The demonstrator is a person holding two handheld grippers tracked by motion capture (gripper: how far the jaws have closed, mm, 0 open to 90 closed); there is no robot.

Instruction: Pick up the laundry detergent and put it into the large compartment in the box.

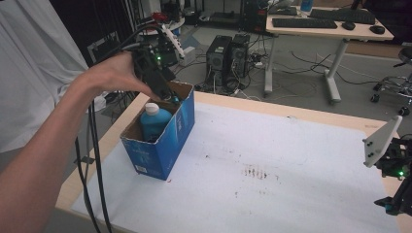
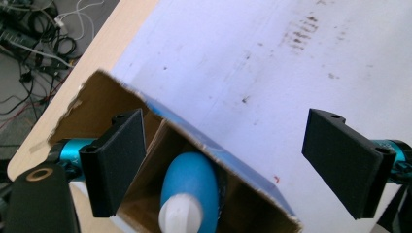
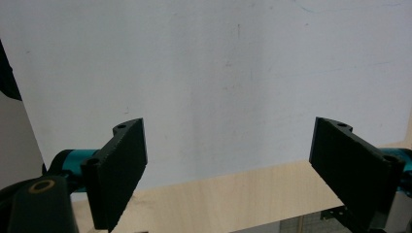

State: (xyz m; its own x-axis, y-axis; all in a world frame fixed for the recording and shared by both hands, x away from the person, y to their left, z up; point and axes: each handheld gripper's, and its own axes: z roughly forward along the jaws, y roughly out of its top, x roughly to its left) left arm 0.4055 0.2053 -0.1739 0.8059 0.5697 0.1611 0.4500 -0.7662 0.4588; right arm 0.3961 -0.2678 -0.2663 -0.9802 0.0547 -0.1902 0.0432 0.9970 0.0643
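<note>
The left gripper (image 2: 226, 165) hangs over the box (image 1: 160, 141) at the table's left, jaws wide, nothing between them. The bottle (image 1: 154, 122) stands inside. The right gripper (image 3: 228, 177), jaws wide and empty, sits at the near right edge.

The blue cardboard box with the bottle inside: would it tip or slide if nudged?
The blue cardboard box looks light and thin-walled, so it probably slides on the white mat. The blue bottle inside likely steadies it. Its torn rim may flex.

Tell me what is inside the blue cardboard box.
A blue bottle with a white cap stands inside the blue cardboard box. The box walls hide the bottle's lower part and the box floor, so anything else down there cannot be seen.
</note>
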